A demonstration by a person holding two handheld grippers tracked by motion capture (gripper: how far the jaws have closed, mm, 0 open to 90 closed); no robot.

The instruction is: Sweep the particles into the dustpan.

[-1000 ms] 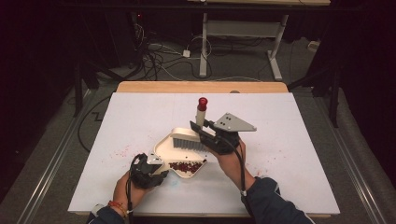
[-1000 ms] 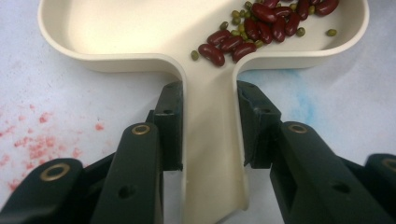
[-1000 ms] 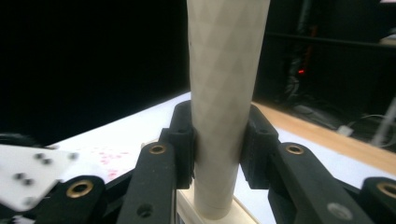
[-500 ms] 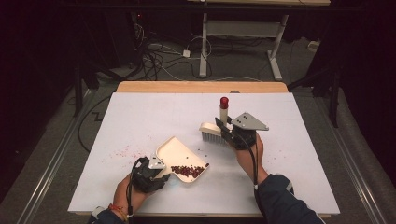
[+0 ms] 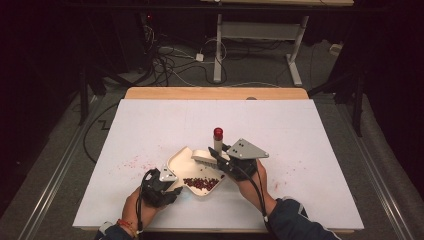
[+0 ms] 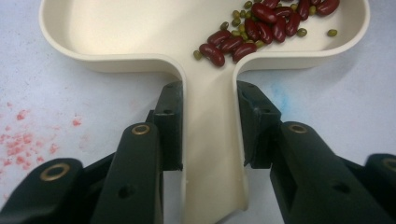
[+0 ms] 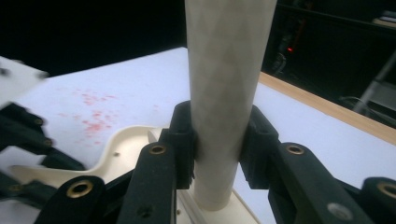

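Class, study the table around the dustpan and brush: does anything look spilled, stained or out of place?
Yes. Reddish specks stain the white table left of the dustpan, like crushed residue. The red and green beans all lie inside the dustpan; none is loose.

I saw a cream dustpan (image 5: 181, 164) holding dark red kidney beans (image 6: 261, 23) mixed with small green mung beans (image 6: 237, 21), and a cream brush (image 5: 204, 156) whose pale handle (image 7: 224, 93) carried a faint diamond pattern and ended in a red cap (image 5: 218, 133). My left gripper (image 6: 208, 135) and right gripper (image 7: 217, 149) had black jaws with brass-coloured rivets, the right one topped by a grey plate. The table (image 5: 325, 150) was white, flecked with pinkish-red stains (image 5: 135, 162) and a faint blue smudge (image 6: 280, 98), with a tan wooden edge (image 5: 215, 93) at the back.
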